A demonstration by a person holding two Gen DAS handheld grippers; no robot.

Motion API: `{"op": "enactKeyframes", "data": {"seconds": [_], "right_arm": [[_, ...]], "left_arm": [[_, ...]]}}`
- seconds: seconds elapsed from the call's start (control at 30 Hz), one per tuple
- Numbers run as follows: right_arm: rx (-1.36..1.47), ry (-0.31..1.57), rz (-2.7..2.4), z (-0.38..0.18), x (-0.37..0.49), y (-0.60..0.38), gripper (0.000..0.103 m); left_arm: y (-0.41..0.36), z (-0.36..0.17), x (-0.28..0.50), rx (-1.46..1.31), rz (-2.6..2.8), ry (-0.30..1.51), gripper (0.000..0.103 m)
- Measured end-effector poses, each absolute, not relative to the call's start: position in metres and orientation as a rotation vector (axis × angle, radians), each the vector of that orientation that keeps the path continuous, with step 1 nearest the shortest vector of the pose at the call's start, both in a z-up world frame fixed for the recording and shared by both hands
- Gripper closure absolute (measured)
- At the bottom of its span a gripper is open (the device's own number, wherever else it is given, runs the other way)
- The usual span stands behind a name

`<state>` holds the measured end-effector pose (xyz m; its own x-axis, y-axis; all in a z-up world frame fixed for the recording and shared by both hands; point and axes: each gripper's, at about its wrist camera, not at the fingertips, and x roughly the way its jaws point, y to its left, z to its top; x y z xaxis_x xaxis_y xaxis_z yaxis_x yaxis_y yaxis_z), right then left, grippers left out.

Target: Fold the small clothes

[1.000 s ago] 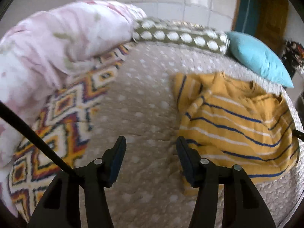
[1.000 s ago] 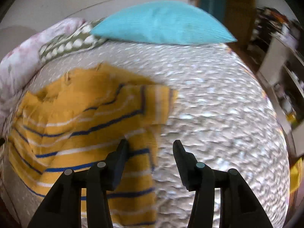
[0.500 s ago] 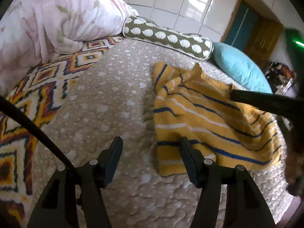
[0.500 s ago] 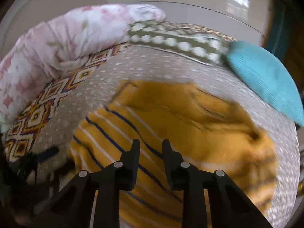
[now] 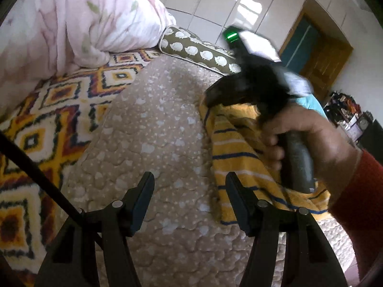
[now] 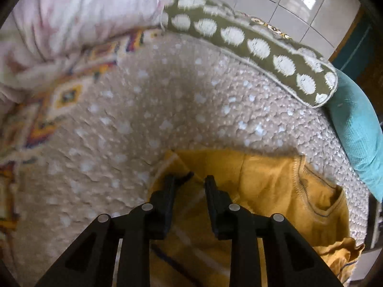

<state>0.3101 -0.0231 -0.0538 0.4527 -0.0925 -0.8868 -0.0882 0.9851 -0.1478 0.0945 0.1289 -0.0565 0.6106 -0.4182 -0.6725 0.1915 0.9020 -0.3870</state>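
Two grippers were over the bed, and only one was at the cloth. The yellow striped shirt (image 6: 275, 186) lay flat on the beige quilted bedspread (image 6: 148, 110), with its collar toward the teal pillow (image 6: 356, 124) and its near edge just short of the olive spotted bolster (image 6: 251, 43). The right gripper (image 6: 188, 184) was lowered onto the shirt's left shoulder corner. Its jaws stood narrowly apart, with a fold of yellow fabric lying between and under the tips. Whether they had actually pinched the cloth could not be told, since the tips hid the contact.

From the left wrist view, the left gripper (image 5: 189, 186) hung above bare bedspread (image 5: 148, 129) with its jaws spread wide and nothing between them. The shirt (image 5: 234, 148) lay just to the right of its right finger, its hem edge close beside the fingertip but apart from it. The person's right hand (image 5: 308, 134), in a red sleeve, gripped the handle of the other tool above the shirt. A pink floral duvet (image 5: 71, 24) was heaped at the far left, beside a patterned blanket (image 5: 47, 110).
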Motion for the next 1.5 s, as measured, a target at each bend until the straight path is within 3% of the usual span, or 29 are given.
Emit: {"op": "enactKeyframes", "data": {"seconds": [0.2, 0.37, 0.43, 0.5, 0.7, 0.73, 0.8, 0.93, 1.2, 1.43, 1.47, 1.5], "right_arm": [[-0.117, 0.999, -0.006, 0.012, 0.244, -0.095, 0.069], [-0.070, 1.023, -0.143, 0.016, 0.181, -0.194, 0.067], [-0.037, 1.059, -0.194, 0.002, 0.169, -0.229, 0.070], [0.034, 1.088, -0.220, -0.014, 0.161, -0.260, 0.087], [0.198, 1.078, -0.369, -0.048, 0.182, -0.322, 0.089], [0.216, 1.084, -0.403, -0.053, 0.187, -0.329, 0.088], [0.163, 1.126, -0.546, -0.065, 0.196, -0.340, 0.058], [0.254, 1.056, -0.536, -0.050, 0.177, -0.361, 0.057], [0.366, 0.914, -0.331, 0.014, 0.056, -0.360, 0.055], [0.416, 1.004, -0.252, -0.038, 0.017, -0.328, 0.055], [0.453, 1.021, -0.238, -0.048, 0.016, -0.327, 0.067], [0.488, 1.038, -0.204, -0.056, 0.014, -0.325, 0.091]], "left_arm": [[0.120, -0.048, 0.082, -0.276, -0.354, 0.822, 0.041], [0.096, -0.049, 0.070, -0.256, -0.403, 0.833, 0.036], [0.087, -0.053, 0.069, -0.244, -0.413, 0.848, 0.036], [0.080, -0.056, 0.068, -0.229, -0.414, 0.860, 0.036], [0.070, -0.070, 0.073, -0.194, -0.390, 0.900, 0.036], [0.070, -0.074, 0.076, -0.204, -0.390, 0.921, 0.036], [0.072, -0.080, 0.082, -0.237, -0.392, 0.948, 0.036], [0.074, -0.083, 0.084, -0.258, -0.396, 0.953, 0.035], [0.069, -0.082, 0.084, -0.241, -0.389, 0.945, 0.033], [0.078, -0.083, 0.082, -0.298, -0.419, 0.925, 0.032], [0.082, -0.084, 0.082, -0.318, -0.430, 0.919, 0.031], [0.085, -0.085, 0.082, -0.340, -0.439, 0.915, 0.031]]}}
